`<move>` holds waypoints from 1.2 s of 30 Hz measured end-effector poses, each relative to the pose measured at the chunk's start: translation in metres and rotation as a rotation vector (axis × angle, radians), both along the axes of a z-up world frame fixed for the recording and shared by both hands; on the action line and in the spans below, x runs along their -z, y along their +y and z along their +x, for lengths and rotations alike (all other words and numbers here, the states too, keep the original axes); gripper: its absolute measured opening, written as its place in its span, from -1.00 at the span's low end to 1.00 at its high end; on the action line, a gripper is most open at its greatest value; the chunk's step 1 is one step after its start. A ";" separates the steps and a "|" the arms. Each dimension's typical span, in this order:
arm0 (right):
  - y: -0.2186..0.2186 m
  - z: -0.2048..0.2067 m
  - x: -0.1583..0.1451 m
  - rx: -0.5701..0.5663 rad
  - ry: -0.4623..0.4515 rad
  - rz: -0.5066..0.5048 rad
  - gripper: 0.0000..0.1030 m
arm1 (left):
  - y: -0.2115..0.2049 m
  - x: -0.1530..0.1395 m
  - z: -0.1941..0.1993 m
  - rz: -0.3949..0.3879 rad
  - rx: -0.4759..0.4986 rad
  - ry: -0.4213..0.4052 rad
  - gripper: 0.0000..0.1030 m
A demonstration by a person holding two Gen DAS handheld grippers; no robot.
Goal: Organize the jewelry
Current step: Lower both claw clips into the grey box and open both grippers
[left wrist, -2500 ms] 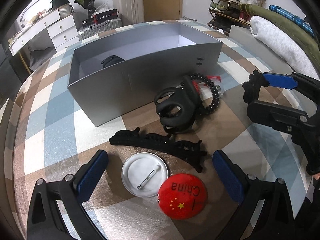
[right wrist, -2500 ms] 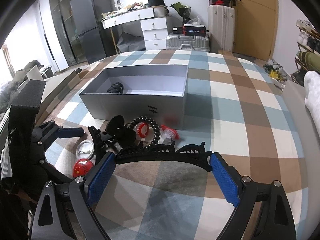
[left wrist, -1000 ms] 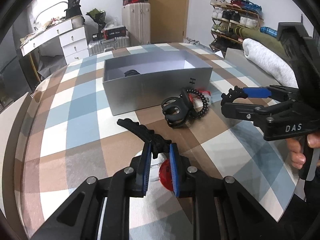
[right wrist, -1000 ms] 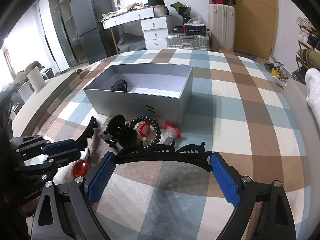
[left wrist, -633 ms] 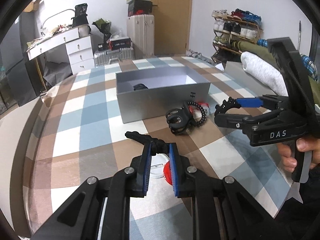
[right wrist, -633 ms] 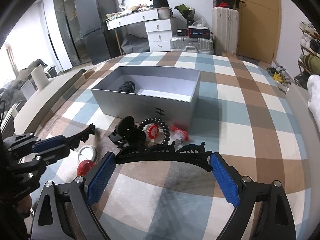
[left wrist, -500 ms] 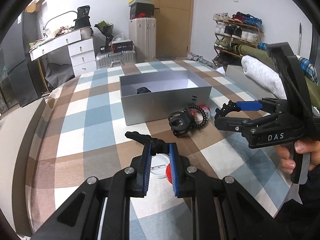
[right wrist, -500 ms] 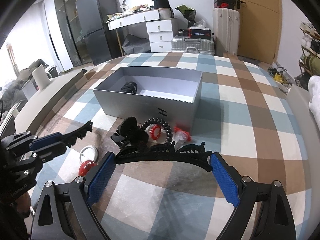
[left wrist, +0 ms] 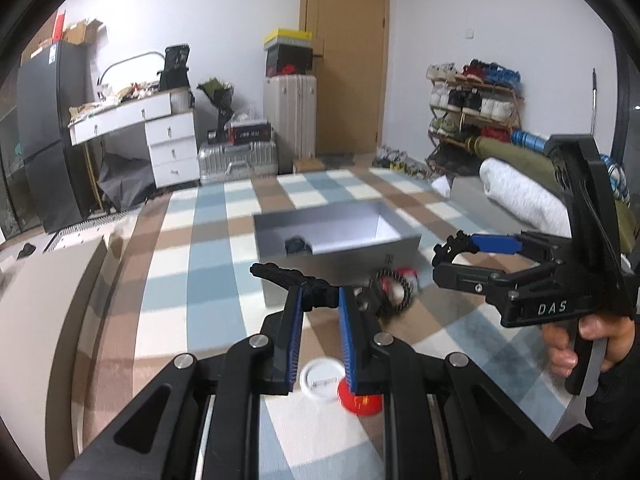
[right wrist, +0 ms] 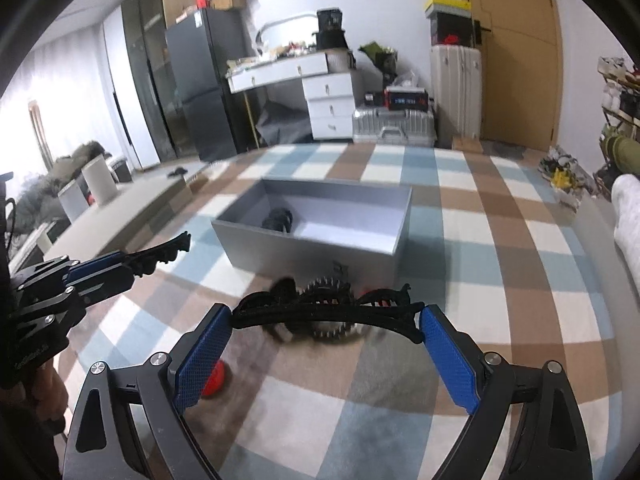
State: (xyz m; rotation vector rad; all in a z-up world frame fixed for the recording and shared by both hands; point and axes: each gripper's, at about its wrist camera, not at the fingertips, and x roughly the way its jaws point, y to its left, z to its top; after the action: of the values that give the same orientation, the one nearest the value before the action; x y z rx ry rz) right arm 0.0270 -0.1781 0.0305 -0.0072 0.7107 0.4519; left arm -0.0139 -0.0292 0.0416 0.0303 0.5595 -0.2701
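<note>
My left gripper (left wrist: 319, 300) is shut on one end of a long black hair clip (left wrist: 288, 276), which hangs in the air above the checked cloth. From the right wrist, that same clip (right wrist: 160, 254) sticks out of the left gripper (right wrist: 132, 260) at the left. My right gripper (right wrist: 325, 320) stands wide, its blue pads pressing on both ends of a second long black hair clip (right wrist: 326, 314). The open grey box (left wrist: 336, 232) lies ahead of both, with a black hair tie (right wrist: 278, 218) inside. The right gripper (left wrist: 452, 254) hovers to the box's right.
On the cloth lie a black beaded bracelet (left wrist: 390, 292), a white badge (left wrist: 322, 374) and a red badge (left wrist: 358, 398), below and between the grippers. A hand (left wrist: 576, 340) grips the right tool. Drawers, suitcases and a shoe rack stand far behind.
The left gripper closed on the long black clip and raised it off the cloth, tilting upward. The right gripper kept its clip and tilted up slightly.
</note>
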 end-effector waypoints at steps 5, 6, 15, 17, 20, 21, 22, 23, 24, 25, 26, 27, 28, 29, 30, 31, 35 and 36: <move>-0.001 0.011 -0.009 -0.008 -0.028 0.047 0.84 | -0.002 -0.009 0.014 -0.017 0.012 -0.058 -0.76; 0.000 0.015 -0.010 -0.007 -0.028 0.055 0.84 | -0.002 -0.010 0.017 -0.022 0.015 -0.066 -0.76; 0.024 0.057 -0.012 -0.053 -0.029 0.090 0.84 | -0.002 0.008 0.071 -0.049 0.017 -0.054 -0.76; 0.026 0.067 -0.006 -0.039 -0.007 0.091 0.84 | -0.001 0.013 0.080 -0.053 0.013 -0.037 -0.76; 0.030 0.081 0.002 -0.031 0.016 0.095 0.84 | -0.003 0.017 0.086 -0.059 0.022 -0.015 -0.76; 0.030 0.083 0.004 -0.031 0.021 0.095 0.84 | -0.005 0.018 0.086 -0.055 0.027 -0.010 -0.76; 0.030 0.088 0.009 -0.029 0.035 0.100 0.84 | -0.006 0.020 0.086 -0.049 0.029 -0.002 -0.76; 0.030 0.090 0.011 -0.028 0.046 0.104 0.84 | -0.007 0.021 0.086 -0.047 0.031 0.008 -0.76; 0.029 0.093 0.014 -0.025 0.058 0.107 0.85 | -0.008 0.022 0.086 -0.048 0.032 0.016 -0.76; 0.029 0.093 0.016 -0.030 0.051 0.117 0.85 | -0.007 0.024 0.087 -0.052 0.035 0.032 -0.76; 0.029 0.094 0.016 -0.033 0.053 0.120 0.85 | -0.008 0.024 0.087 -0.053 0.036 0.041 -0.76; 0.029 0.094 0.016 -0.030 0.050 0.114 0.84 | -0.008 0.026 0.086 -0.051 0.038 0.051 -0.76; 0.029 0.094 0.015 -0.030 0.051 0.112 0.84 | -0.009 0.027 0.087 -0.046 0.038 0.062 -0.76; 0.029 0.094 0.015 -0.029 0.052 0.112 0.85 | -0.010 0.028 0.087 -0.045 0.038 0.072 -0.76; 0.029 0.094 0.014 -0.028 0.052 0.111 0.85 | -0.011 0.029 0.087 -0.047 0.043 0.084 -0.76; 0.029 0.095 0.014 -0.029 0.053 0.110 0.85 | -0.012 0.030 0.086 -0.044 0.049 0.101 -0.76; 0.029 0.095 0.014 -0.031 0.052 0.107 0.85 | -0.016 0.028 0.083 -0.024 0.054 0.116 -0.76; 0.029 0.095 0.014 -0.031 0.054 0.105 0.85 | -0.015 0.028 0.084 -0.029 0.055 0.123 -0.76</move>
State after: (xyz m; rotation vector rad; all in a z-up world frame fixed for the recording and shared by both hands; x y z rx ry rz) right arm 0.1224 -0.1492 0.0165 0.0929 0.7404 0.5201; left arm 0.0704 -0.0440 0.0135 0.0011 0.6777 -0.3352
